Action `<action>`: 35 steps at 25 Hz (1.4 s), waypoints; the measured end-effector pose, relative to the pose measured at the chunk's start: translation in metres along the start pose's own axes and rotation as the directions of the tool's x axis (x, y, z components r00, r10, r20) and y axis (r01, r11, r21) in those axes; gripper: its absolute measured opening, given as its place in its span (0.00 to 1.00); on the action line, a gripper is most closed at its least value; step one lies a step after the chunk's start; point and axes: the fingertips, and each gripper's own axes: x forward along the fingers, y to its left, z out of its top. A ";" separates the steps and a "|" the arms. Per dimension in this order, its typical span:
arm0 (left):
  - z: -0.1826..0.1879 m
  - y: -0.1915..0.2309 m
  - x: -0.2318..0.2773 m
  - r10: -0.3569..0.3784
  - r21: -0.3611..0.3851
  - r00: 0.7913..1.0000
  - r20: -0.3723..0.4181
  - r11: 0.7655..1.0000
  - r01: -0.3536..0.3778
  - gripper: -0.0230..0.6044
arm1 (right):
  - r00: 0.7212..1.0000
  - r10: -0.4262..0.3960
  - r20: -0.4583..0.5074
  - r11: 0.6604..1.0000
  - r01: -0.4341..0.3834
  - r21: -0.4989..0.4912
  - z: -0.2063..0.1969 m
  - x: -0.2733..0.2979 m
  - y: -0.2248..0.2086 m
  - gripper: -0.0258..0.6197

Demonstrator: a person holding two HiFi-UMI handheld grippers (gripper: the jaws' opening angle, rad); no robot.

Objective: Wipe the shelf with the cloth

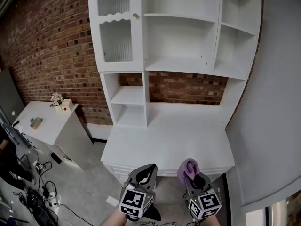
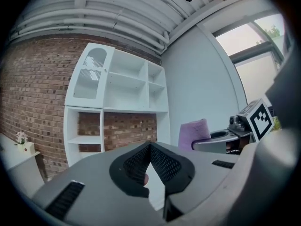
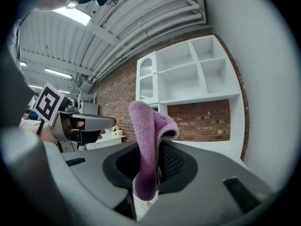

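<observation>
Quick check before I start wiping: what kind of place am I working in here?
Likely a studio or lab in an industrial building, not a home: bare brick wall behind the white shelf unit, loose cables on the concrete floor, strip lights under a ribbed ceiling.

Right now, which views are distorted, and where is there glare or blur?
Head view: mild bending at the edges, the white shelf sharp and evenly lit. Left gripper view: strong fisheye, window overexposed. Right gripper view: same fisheye, ceiling lamp glaring, purple cloth slightly soft.
</observation>
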 end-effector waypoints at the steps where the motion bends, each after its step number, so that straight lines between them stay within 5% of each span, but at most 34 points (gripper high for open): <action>1: 0.005 0.016 0.014 -0.010 -0.002 1.000 0.011 1.000 0.010 0.06 | 1.000 -0.008 -0.002 1.000 0.008 0.001 0.005 0.020 -0.006 0.16; 8: 0.033 0.119 0.113 -0.138 -0.023 0.990 0.042 0.990 0.139 0.06 | 0.999 -0.041 0.000 0.999 0.041 0.011 0.047 0.169 -0.035 0.16; 15: 0.045 0.208 0.190 -0.131 -0.074 0.991 0.032 0.988 0.133 0.06 | 0.999 -0.052 -0.001 0.998 0.052 0.027 0.079 0.279 -0.049 0.16; 23: 0.059 0.242 0.250 -0.091 -0.030 0.995 0.038 0.995 0.092 0.06 | 0.996 -0.091 -0.008 0.996 0.091 0.004 0.109 0.333 -0.096 0.16; 35: 0.153 0.253 0.298 -0.037 0.053 0.997 0.073 0.998 0.033 0.06 | 0.996 -0.035 0.086 0.984 0.049 -0.172 0.240 0.370 -0.132 0.16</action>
